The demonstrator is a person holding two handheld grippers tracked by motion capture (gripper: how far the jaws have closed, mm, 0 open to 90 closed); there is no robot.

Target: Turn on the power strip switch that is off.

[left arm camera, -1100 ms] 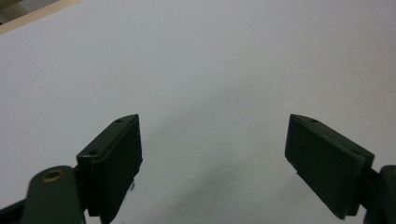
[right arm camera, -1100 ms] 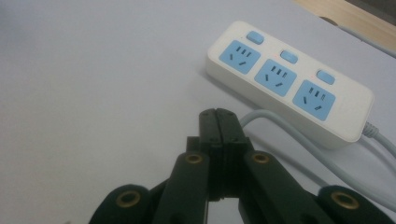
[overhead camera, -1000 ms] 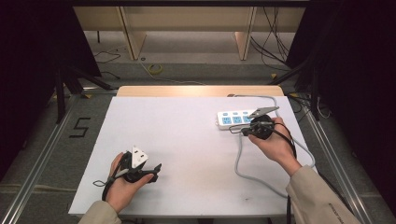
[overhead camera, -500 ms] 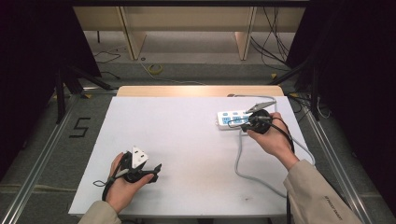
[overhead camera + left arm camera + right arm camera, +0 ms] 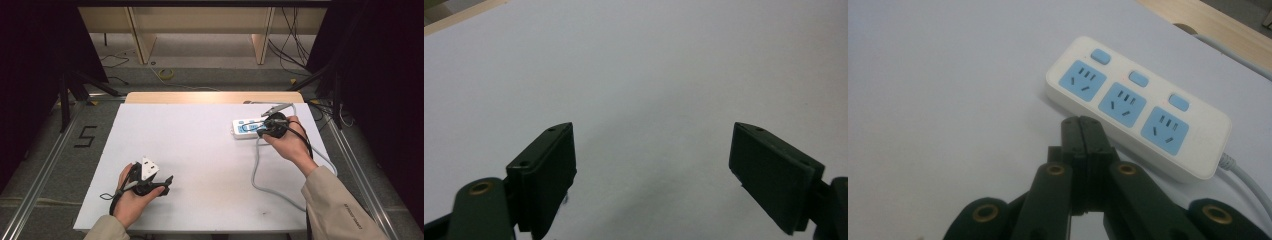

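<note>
Two tongs work over a white desk (image 5: 210, 150), one in each of a person's hands. At the far right of the desk lies a white power strip (image 5: 1143, 107) with three blue sockets, each paired with a small blue switch along its far edge. Its grey cord (image 5: 260, 175) leaves the strip's right end and loops back across the desk toward the person's right sleeve (image 5: 335, 205).

The right tongs (image 5: 1082, 131) are pressed together, jaws flat against each other with nothing between them. In the right gripper view their tips sit just beside the strip's near long side, below the middle socket; whether they touch the casing cannot be told. From above, the right hand (image 5: 290, 142) hovers at the strip's right end, the tool's black body covering that part of it, with a thin grey arm jutting out past it.

The left tongs (image 5: 651, 170) stand wide apart over bare desk near the front left corner, gripping nothing. In the high view the left hand (image 5: 131, 200) rests there, well apart from the strip, with the grey three-cornered plate (image 5: 147, 167) on top of the tool and a black cable trailing off to the left.
</note>
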